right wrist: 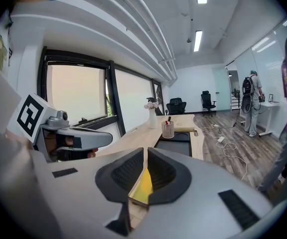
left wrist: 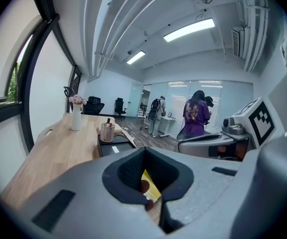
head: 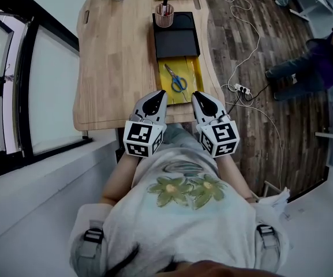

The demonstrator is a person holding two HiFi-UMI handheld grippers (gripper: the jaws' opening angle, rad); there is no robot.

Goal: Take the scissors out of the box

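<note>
At the near edge of the wooden table (head: 114,56), the left gripper (head: 158,97) and the right gripper (head: 199,98) are held side by side. The jaws of each are closed together, and nothing is gripped. Just beyond them, the blue-handled scissors (head: 176,78) are seen lying flat inside the yellow box (head: 197,74), untouched. A black tray (head: 176,39) is placed behind the box.

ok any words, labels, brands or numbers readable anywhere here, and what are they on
No readable text in any view.
The cubes on the left gripper and right gripper: black-and-white square patterns, no letters.
The purple top on a person in the background: back print too blurred to read.
The scissors and yellow box: no label shows.
</note>
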